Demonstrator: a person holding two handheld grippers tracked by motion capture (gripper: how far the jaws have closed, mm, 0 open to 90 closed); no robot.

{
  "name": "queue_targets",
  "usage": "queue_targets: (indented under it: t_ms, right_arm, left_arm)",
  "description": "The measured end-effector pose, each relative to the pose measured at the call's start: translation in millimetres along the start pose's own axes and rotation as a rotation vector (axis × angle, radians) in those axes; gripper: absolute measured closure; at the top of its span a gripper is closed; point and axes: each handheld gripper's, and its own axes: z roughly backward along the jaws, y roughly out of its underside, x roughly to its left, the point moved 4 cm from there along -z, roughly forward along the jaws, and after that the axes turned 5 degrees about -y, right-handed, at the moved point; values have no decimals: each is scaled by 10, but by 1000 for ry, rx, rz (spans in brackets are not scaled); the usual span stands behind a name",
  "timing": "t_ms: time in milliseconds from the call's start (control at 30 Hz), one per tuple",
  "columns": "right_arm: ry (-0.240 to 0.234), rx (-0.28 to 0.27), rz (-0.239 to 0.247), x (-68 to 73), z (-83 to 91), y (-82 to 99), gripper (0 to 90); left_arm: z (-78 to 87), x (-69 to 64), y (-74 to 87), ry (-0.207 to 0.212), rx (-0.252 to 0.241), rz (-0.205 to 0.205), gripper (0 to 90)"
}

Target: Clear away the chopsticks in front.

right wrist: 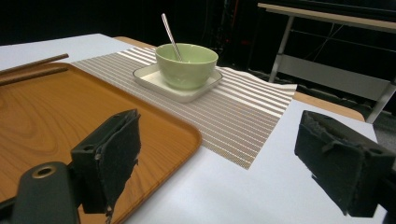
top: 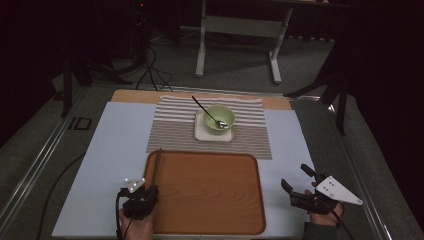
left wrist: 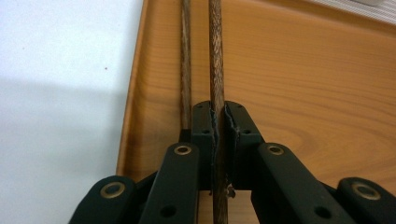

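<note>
Two dark wooden chopsticks (top: 157, 167) run along the left edge of the wooden tray (top: 210, 195). My left gripper (top: 150, 192) is at the tray's near left corner. In the left gripper view its jaws (left wrist: 219, 112) are shut on one chopstick (left wrist: 215, 56), which passes straight between the pads. The second chopstick (left wrist: 186, 70) lies just left of the jaws on the tray (left wrist: 303, 84). My right gripper (top: 296, 177) rests to the right of the tray. Its jaws (right wrist: 229, 158) stand wide open with nothing between them.
Beyond the tray a striped placemat (top: 175, 132) carries a white square plate (top: 201, 134) with a green bowl (top: 220, 119) and a metal spoon (top: 202, 110) leaning in it. A pale mat (top: 115, 150) covers the table. A table frame (top: 240, 30) stands farther back.
</note>
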Motion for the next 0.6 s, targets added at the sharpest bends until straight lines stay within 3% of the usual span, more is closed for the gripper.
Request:
queue_targets:
  t_ms: [600]
  right_arm:
    - [0,2,0,0,-2,1,138]
  left_arm:
    - [-44,-16,-20,-7,-2,-22,794]
